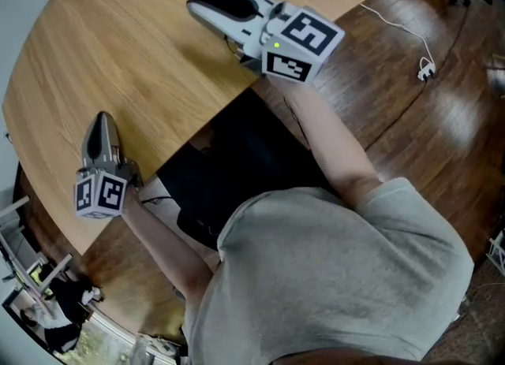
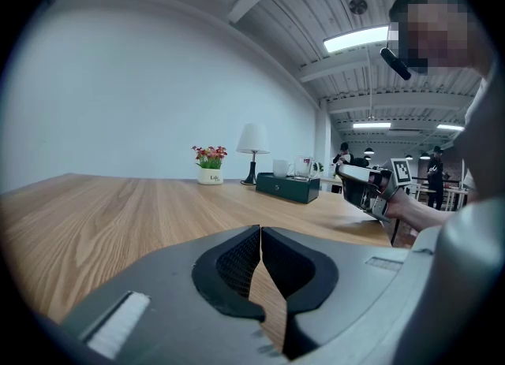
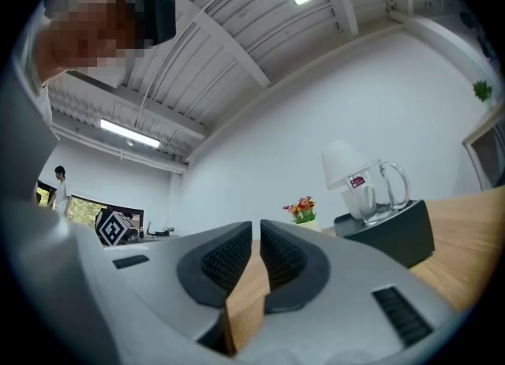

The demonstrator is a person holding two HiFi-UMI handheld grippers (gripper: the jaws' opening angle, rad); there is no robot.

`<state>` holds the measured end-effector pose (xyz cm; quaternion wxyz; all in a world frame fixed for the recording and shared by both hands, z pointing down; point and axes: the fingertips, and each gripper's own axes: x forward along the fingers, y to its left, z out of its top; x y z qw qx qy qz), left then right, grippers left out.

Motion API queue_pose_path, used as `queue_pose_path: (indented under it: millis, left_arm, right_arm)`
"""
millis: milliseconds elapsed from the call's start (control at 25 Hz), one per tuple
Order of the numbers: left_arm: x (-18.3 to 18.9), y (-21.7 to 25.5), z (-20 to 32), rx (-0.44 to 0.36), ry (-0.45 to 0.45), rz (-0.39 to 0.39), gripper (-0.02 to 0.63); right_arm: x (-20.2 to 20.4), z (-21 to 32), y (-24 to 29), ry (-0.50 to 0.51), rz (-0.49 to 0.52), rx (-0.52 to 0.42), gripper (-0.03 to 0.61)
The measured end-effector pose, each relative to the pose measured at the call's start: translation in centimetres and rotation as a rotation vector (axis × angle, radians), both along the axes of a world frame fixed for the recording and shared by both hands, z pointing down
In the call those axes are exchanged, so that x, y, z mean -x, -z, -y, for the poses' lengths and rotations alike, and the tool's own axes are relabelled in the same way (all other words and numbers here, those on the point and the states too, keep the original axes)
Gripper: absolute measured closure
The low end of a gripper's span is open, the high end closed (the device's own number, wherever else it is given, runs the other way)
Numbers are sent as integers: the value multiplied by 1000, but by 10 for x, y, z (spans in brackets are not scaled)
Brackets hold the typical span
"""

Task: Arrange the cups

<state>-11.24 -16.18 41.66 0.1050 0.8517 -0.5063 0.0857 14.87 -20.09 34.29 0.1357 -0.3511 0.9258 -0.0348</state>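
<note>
Two cups stand on a dark green box [image 2: 288, 187] at the far side of the round wooden table [image 1: 118, 56]: a white cup [image 2: 280, 168] and a clear glass mug [image 2: 304, 167]. The right gripper view shows them closer, the white cup [image 3: 360, 195] with a red label beside the glass mug [image 3: 388, 188] on the box [image 3: 392, 235]. My left gripper [image 1: 101, 121] rests low near the table's front edge, shut and empty. My right gripper [image 1: 194, 2] hovers over the table short of the box, also shut with nothing between its jaws.
A white table lamp [image 2: 252, 144] and a small pot of red flowers [image 2: 210, 163] stand beside the box. Bare wood stretches between both grippers and the box. A white cable [image 1: 402, 28] lies on the dark floor to the right. People stand far off in the room.
</note>
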Motion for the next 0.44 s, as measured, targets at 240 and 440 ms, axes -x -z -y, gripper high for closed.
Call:
queue_pose_path:
  millis: [240,440]
  left_arm:
    - [2,-2,16,18,-1,-13,597]
    - [-7,-12,13,27,-12,-28,597]
  right_arm:
    - [8,21,-1,-18,-52,25,543]
    - [2,17,-8,-29,-79,36,543]
